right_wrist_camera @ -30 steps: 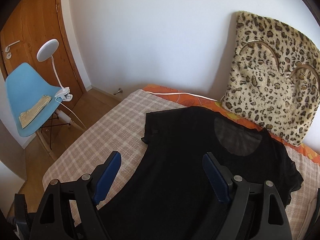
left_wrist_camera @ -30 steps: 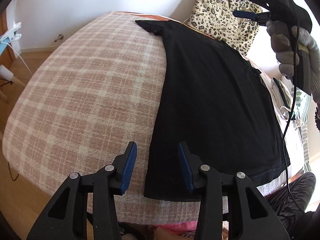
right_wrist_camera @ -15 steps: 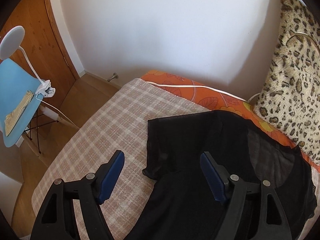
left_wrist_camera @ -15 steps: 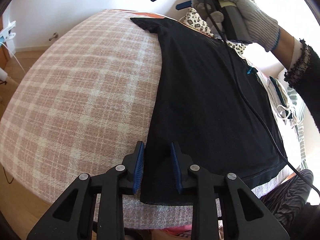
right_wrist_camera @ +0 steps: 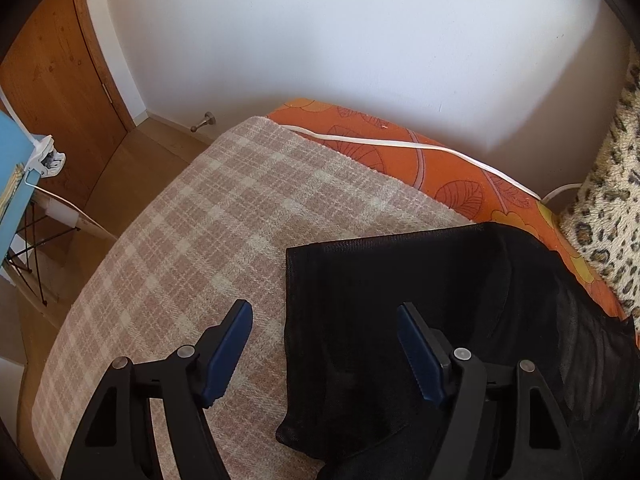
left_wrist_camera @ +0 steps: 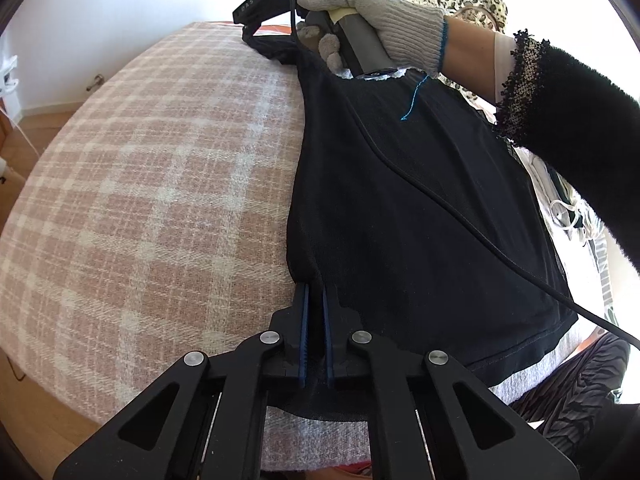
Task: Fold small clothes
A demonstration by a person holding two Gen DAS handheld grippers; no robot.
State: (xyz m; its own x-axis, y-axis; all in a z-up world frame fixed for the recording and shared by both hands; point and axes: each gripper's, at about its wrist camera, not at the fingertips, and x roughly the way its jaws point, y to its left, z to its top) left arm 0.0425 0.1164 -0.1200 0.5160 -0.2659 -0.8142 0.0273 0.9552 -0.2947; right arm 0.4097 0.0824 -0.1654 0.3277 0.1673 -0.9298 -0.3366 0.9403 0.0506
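Observation:
A black t-shirt (left_wrist_camera: pixel 420 208) lies flat on a pink-and-white plaid blanket (left_wrist_camera: pixel 152 184). My left gripper (left_wrist_camera: pixel 315 292) is shut on the shirt's near left hem corner, with cloth pinched between the blue pads. In the right wrist view my right gripper (right_wrist_camera: pixel 324 316) is open, its jaws straddling the edge of the shirt's left sleeve (right_wrist_camera: pixel 384 280) just above the cloth. The left wrist view shows that gripper (left_wrist_camera: pixel 288 4) at the shirt's far end, held by a gloved hand.
A leopard-print cushion (right_wrist_camera: pixel 612 208) leans on the wall behind the shirt. An orange sheet (right_wrist_camera: pixel 432 172) with a white cable (right_wrist_camera: pixel 400 145) edges the blanket. A blue chair (right_wrist_camera: pixel 12 184) and wooden door (right_wrist_camera: pixel 52 80) stand left, beyond the bed's edge.
My left gripper moved onto the shirt's hem corner and closed on it. My right gripper moved left and down to the shirt's left sleeve, staying open.

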